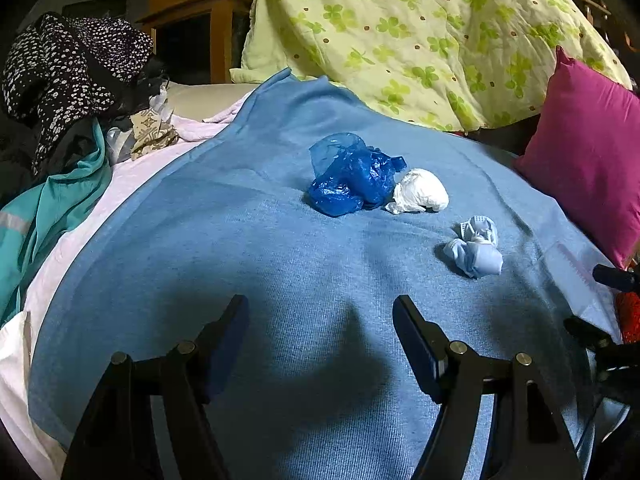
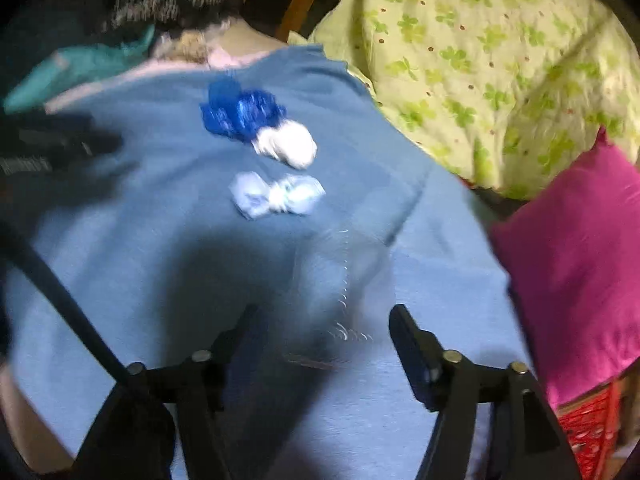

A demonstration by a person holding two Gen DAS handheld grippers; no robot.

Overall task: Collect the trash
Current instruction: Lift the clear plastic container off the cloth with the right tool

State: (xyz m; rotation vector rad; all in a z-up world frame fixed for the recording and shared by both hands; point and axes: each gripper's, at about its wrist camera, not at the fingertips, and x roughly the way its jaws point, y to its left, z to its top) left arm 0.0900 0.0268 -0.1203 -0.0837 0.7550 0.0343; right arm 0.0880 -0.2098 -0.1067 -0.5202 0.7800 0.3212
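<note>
Three pieces of trash lie on a blue blanket: a crumpled dark blue plastic bag, a white paper wad touching it, and a crumpled light blue mask lying apart, nearer to me. My left gripper hangs open over bare blanket, well short of the trash. My right gripper is open too. A blurred, see-through bit of plastic shows just ahead of its jaws, and the pads do not press on it. The right wrist view is smeared by motion.
A magenta pillow lies at the right. A green clover quilt is heaped behind the blanket. A pile of clothes sits at the left. A red mesh basket stands at the lower right, beside the bed.
</note>
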